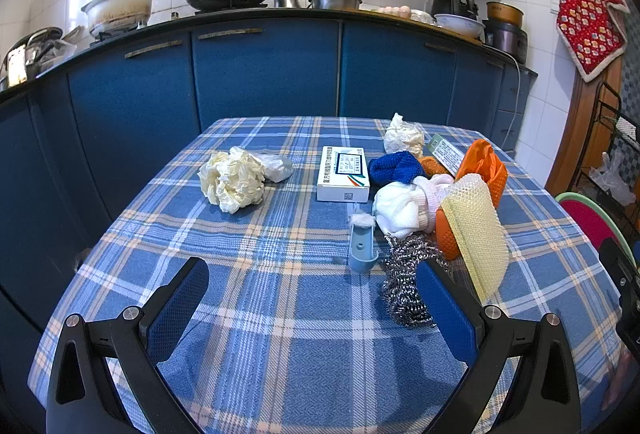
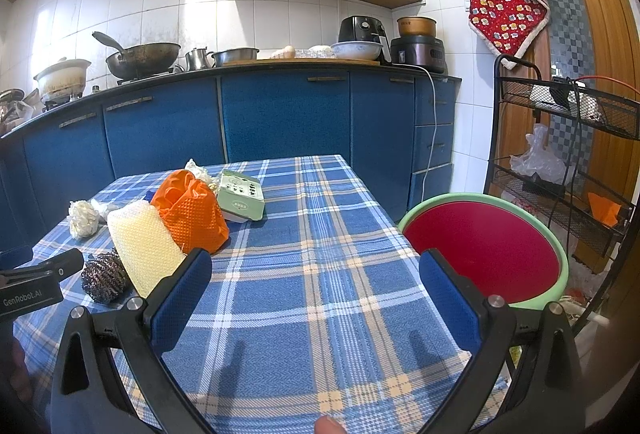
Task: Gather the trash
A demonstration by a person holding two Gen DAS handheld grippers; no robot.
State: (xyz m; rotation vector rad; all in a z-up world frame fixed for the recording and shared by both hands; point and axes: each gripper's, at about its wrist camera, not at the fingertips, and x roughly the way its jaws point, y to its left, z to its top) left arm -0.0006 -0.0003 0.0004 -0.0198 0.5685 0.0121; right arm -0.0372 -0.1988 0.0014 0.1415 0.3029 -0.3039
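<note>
On the blue plaid table (image 1: 280,334) lie a crumpled cream paper wad (image 1: 233,179), a second paper wad (image 1: 403,136), a white medicine box (image 1: 343,174), a small cotton tuft (image 1: 362,219), a grey-blue plastic hook (image 1: 362,250), a steel wool scrubber (image 1: 404,282), a yellow mesh sponge (image 1: 478,234), orange gloves (image 1: 486,166), white cloth (image 1: 404,208) and blue knit cloth (image 1: 394,166). My left gripper (image 1: 312,298) is open and empty, just short of the hook and scrubber. My right gripper (image 2: 316,294) is open and empty over bare cloth, right of the sponge (image 2: 142,246) and orange gloves (image 2: 190,212).
A red basin with a green rim (image 2: 486,246) sits off the table's right edge. A green-white box (image 2: 242,194) lies behind the gloves. Blue kitchen cabinets (image 1: 264,70) stand behind the table, a black wire rack (image 2: 568,154) at right. The left gripper's body (image 2: 36,282) shows at left.
</note>
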